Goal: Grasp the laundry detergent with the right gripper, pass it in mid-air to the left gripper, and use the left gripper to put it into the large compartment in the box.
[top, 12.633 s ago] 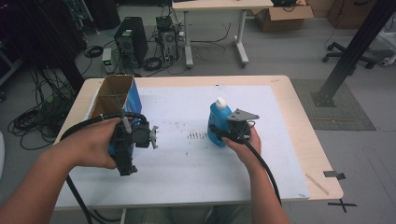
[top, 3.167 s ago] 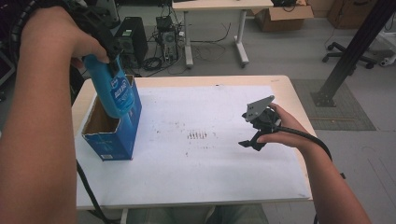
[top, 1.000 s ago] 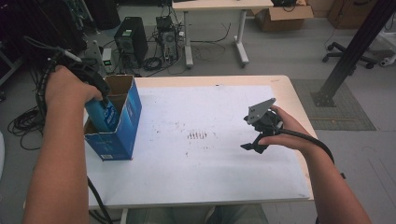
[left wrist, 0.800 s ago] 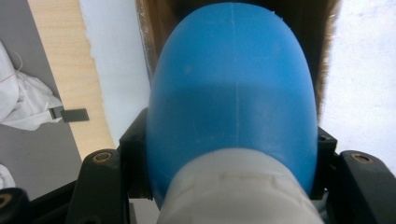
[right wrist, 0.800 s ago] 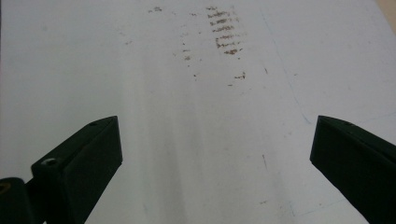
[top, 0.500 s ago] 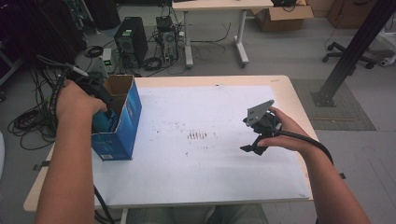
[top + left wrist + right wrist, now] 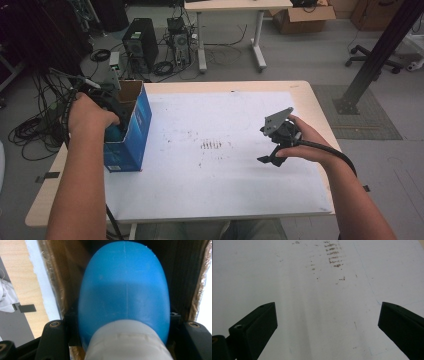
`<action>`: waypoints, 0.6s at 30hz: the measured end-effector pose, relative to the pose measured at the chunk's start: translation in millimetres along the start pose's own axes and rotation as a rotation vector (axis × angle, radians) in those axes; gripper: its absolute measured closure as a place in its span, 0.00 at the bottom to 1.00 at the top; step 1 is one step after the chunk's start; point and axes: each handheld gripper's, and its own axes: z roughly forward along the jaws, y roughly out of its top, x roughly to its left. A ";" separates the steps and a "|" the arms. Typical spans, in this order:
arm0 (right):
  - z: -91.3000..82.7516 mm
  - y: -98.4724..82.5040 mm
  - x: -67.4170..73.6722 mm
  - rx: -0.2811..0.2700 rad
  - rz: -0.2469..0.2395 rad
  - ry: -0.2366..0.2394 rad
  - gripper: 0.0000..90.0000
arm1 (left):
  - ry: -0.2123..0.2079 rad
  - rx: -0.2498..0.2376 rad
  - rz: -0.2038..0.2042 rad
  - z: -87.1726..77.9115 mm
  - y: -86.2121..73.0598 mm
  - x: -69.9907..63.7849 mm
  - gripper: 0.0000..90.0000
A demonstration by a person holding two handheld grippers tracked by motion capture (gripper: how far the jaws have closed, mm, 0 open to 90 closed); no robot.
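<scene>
Two claws: left claw clamped on blue bottle inside box, right claw wide apart, empty.

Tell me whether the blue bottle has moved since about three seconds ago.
Yes. The blue bottle has gone down into the blue box; earlier it was held high above that box's open top.

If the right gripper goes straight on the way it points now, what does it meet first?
Probably the white sheet on the table: the right gripper, jaws wide open, points down at its bare, smudged surface.
</scene>
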 end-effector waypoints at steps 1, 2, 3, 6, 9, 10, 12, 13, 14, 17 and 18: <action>0.3 -0.1 -0.1 -0.001 0.000 0.001 0.02 | -0.001 0.000 0.001 0.7 0.3 -0.3 0.43; 0.5 -0.1 -0.1 0.001 0.000 0.001 0.02 | 0.000 0.002 0.000 1.5 0.7 -0.6 0.43; 0.8 -0.2 -0.2 0.000 0.001 0.000 0.02 | 0.000 0.001 -0.001 3.0 0.9 -0.8 0.43; 1.6 -0.4 -0.3 -0.001 0.001 0.001 0.02 | 0.000 0.006 -0.003 6.7 1.4 -0.4 0.43; 1.7 -0.7 -0.3 0.002 0.002 0.003 0.02 | 0.001 0.008 -0.003 10.8 1.5 0.6 0.43; 2.0 -1.1 -0.5 0.003 0.003 0.004 0.02 | -0.001 0.009 -0.004 12.2 1.5 0.9 0.43; 2.3 -1.4 -0.5 0.005 0.005 0.004 0.02 | -0.003 0.011 -0.005 15.2 1.4 1.4 0.43; 2.3 -1.4 -0.5 0.005 0.005 0.004 0.02 | -0.004 0.004 -0.006 15.5 1.1 1.7 0.43; 2.6 -1.5 -0.5 0.004 0.006 0.004 0.02 | -0.004 -0.001 -0.007 15.4 0.8 1.9 0.43; 4.0 -1.3 -0.5 0.005 0.006 0.004 0.02 | 0.001 0.001 -0.006 15.7 0.5 0.5 0.43; 4.3 -1.1 -0.3 0.008 0.004 0.005 0.02 | 0.003 0.001 -0.004 15.9 0.5 0.0 0.43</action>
